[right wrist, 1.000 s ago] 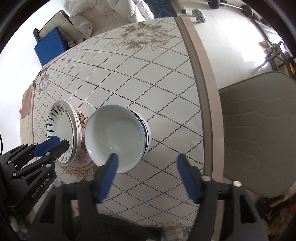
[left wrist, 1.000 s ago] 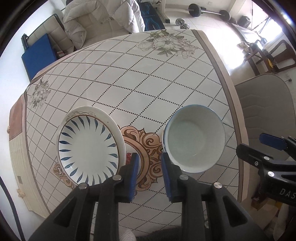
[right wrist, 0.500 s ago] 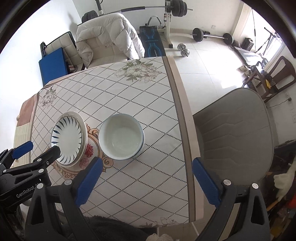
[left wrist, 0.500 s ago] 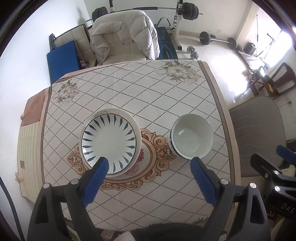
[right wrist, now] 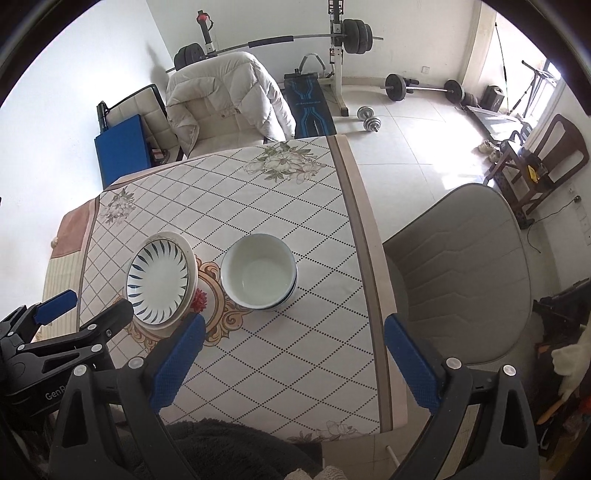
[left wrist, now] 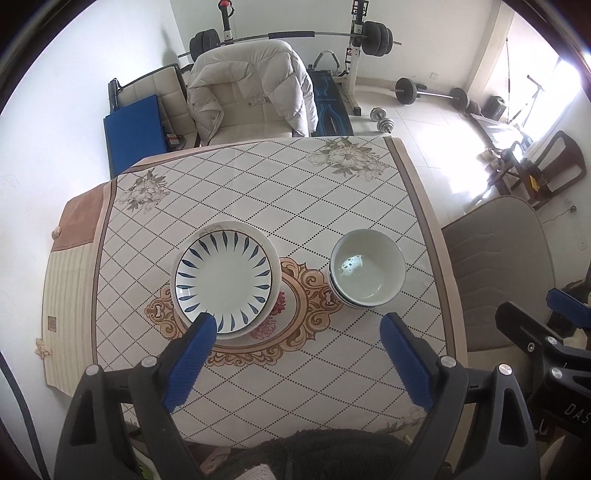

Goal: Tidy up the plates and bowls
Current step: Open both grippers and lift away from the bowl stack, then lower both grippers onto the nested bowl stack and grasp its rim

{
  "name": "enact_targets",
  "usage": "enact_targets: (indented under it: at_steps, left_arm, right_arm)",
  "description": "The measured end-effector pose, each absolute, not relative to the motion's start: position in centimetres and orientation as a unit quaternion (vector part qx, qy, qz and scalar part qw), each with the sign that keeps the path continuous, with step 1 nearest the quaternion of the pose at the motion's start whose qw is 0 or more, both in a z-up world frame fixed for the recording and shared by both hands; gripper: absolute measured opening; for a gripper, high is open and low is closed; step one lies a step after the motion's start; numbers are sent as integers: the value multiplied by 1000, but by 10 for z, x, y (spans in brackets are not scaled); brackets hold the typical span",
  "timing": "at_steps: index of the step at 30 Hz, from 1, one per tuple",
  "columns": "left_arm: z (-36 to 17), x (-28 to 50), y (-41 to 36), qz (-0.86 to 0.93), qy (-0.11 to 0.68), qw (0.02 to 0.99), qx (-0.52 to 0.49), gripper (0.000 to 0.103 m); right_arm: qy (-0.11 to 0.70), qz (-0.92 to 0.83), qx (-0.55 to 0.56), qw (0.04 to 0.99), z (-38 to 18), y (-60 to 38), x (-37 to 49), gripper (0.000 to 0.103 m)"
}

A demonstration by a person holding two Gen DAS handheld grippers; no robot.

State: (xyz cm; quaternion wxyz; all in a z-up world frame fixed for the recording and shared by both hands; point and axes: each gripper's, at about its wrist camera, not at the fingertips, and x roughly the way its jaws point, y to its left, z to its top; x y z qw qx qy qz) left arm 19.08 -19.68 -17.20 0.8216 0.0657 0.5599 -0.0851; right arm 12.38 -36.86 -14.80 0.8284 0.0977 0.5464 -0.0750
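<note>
Two stacks stand sorted on the table (left wrist: 258, 184): plates (left wrist: 223, 282) left, bowls (left wrist: 365, 267) right, well apart. The left gripper (left wrist: 295, 328) and right gripper (right wrist: 293, 328) hang above, jaws spread wide, holding nothing. Best to lift clear without knocking either pile. The diamond-patterned tablecloth (right wrist: 258, 206) is otherwise bare; chairs and a barbell rack (left wrist: 291, 35) stand at the far wall.

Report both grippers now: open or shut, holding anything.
Left gripper: open, holding nothing, above the plates.
Right gripper: open, holding nothing, above the bowls.
</note>
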Motion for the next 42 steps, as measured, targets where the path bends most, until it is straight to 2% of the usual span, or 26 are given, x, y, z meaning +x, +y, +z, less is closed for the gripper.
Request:
enact_targets:
  at_steps: [10,18,26,33,35,37,38,42]
  left_arm:
    - [-173,197,-204,-82,555,825,66,91]
    - [-197,223,-211,-99,571,813,57,91]
    - [-247,287,-233,-124,586,794,103,91]
    - [-315,341,-268,-192,660,710,151,90]
    - [-331,350,-276,-207,673,692,160,84]
    - [-348,357,-283,-218,686,672,173,67]
    - [-355,359,-286,-229,694,660,174,63]
    - [-380,366,-292,-263,728,617,145,61]
  right_arm:
    - [549,-76,100,826,-151,-380,132,99]
    - [551,-70,123,822,-183,-402,153,99]
    - [538,-16,177,824,-252,-428,193,99]
    - [607,32,272,746,-347,-439,229,99]
    - [624,37,295,723,-373,-439,235,99]
    - [632,48,325,702,-396,-438,240,99]
    - [635,54,342,691,-406,-438,242,99]
    - [645,70,386,656,-442,-435,250,97]
